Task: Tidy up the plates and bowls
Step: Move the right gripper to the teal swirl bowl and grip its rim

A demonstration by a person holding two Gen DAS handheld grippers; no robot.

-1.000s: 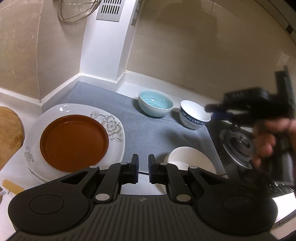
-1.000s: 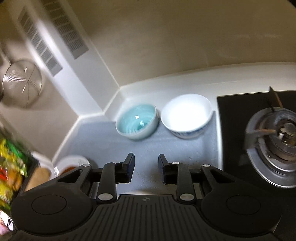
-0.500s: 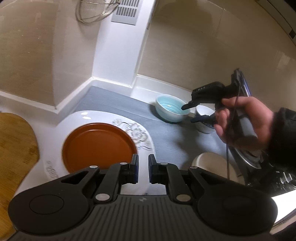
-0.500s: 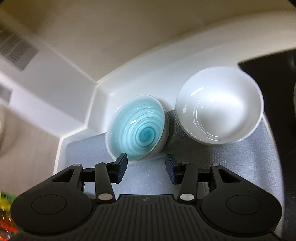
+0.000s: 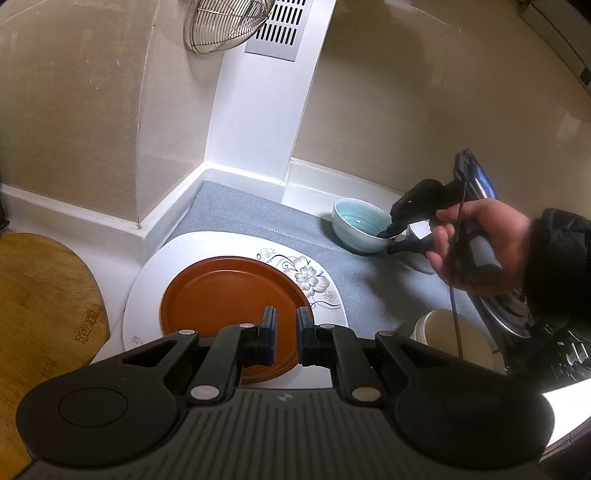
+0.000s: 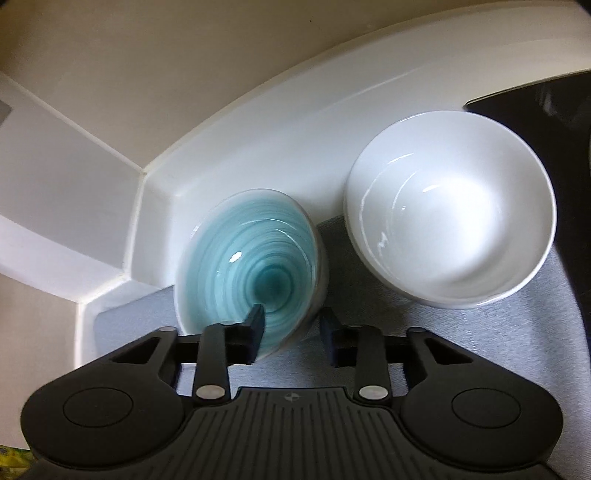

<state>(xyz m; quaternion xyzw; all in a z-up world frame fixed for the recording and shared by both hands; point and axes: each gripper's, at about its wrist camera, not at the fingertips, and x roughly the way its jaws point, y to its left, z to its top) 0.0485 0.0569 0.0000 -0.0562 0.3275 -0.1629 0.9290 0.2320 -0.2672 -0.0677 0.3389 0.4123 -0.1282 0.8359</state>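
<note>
A light blue swirl bowl (image 6: 251, 258) sits on the grey mat next to a white bowl (image 6: 454, 236). My right gripper (image 6: 291, 325) is open, with its left finger inside the blue bowl and its right finger outside the near rim. The left wrist view shows the blue bowl (image 5: 354, 221) with the right gripper (image 5: 391, 240) straddling its rim. A brown plate (image 5: 229, 310) lies on a white floral plate (image 5: 317, 280). My left gripper (image 5: 285, 332) hovers over the brown plate, jaws nearly shut and empty.
A cream bowl (image 5: 439, 332) sits at the mat's near right. A wooden board (image 5: 40, 295) lies to the left. A gas stove (image 5: 513, 314) is on the right, also seen in the right wrist view (image 6: 546, 96). A wire strainer (image 5: 221, 26) hangs on the wall.
My right gripper has moved down to the blue bowl and now straddles its near rim. My left gripper has drifted left and turned; its jaws stay the same.
</note>
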